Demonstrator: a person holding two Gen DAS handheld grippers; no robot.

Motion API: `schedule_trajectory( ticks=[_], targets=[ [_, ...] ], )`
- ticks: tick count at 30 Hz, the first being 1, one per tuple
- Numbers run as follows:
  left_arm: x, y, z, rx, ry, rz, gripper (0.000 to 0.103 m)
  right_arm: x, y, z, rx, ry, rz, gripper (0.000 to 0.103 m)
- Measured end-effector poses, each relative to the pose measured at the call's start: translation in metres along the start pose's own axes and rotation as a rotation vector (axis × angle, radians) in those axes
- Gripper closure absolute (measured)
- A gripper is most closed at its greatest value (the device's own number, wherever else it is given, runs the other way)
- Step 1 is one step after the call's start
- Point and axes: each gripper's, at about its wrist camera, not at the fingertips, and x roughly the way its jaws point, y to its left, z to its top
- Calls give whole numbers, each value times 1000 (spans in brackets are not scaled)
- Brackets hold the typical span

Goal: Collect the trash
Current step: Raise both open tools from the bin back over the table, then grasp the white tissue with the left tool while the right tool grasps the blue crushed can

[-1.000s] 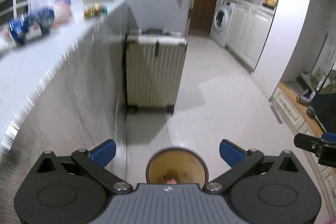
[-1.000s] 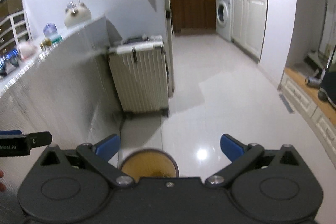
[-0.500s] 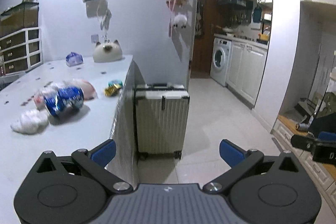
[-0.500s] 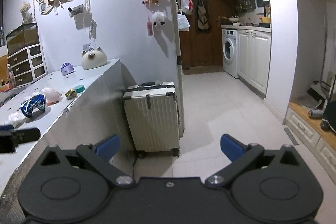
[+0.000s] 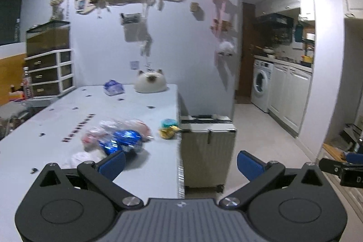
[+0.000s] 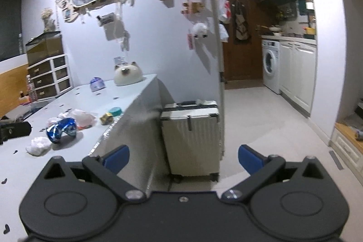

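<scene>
Both grippers, left (image 5: 180,163) and right (image 6: 182,159), jaws apart, empty | blue can (image 6: 60,130), wrappers (image 6: 81,117), tissue (image 6: 38,145) on table (image 5: 56,126)

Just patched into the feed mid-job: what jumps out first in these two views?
The crumpled blue wrapper grabs the eye, lying in a heap of trash near the table's right edge, with a gold wrapper beside it. A cream suitcase stands on the floor against that table end. Both tongs, left and right, are open and empty.

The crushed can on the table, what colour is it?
Shiny blue crushed can, clearest in the right wrist view.
</scene>
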Motion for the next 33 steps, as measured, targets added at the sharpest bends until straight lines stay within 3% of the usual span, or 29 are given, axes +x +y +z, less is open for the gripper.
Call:
schedule_trajectory(
  ticks=[15,24,33],
  targets=[
    [28,116,32,-27,-40,150,0,56,70,27,-19,-49,137,0],
    [95,162,-1,-107,82,159,0,92,105,21,-40,-13,220,0],
    [150,184,-23,-176,163,152,0,127,134,29,-35,-1,301,0]
  ],
)
